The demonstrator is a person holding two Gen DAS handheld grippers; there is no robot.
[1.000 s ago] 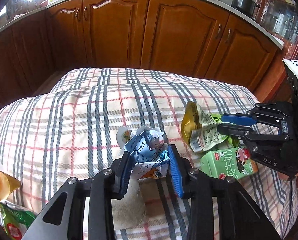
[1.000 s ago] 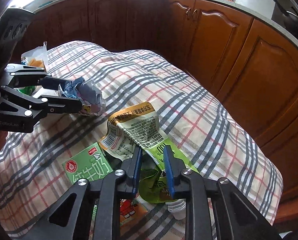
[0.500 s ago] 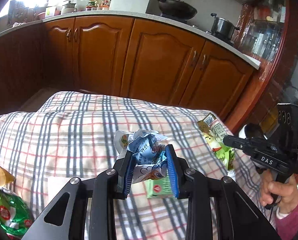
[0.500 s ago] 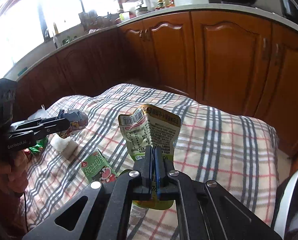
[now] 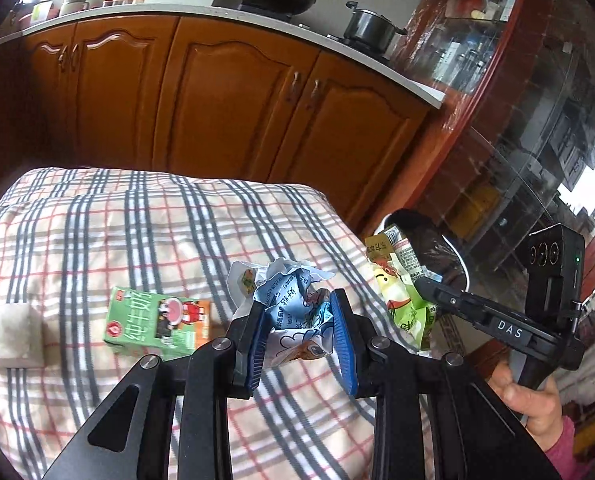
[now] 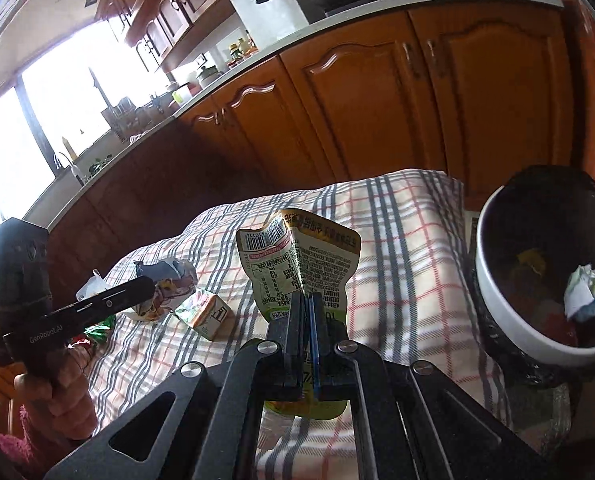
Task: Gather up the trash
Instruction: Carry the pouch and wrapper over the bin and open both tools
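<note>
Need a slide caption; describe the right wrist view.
Right gripper pinches a drink pouch beside the bin.

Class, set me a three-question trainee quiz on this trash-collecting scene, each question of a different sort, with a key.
1. True or false: the right gripper is open.
2. What does the left gripper hold? A) green milk carton B) crumpled blue-and-white wrapper C) white cube
3. Fill in: the white-rimmed bin with a black liner stands beside the ____ checked cloth.

Key: 1 false, shut on the yellow-green drink pouch; 2 B; 3 table's.
</note>
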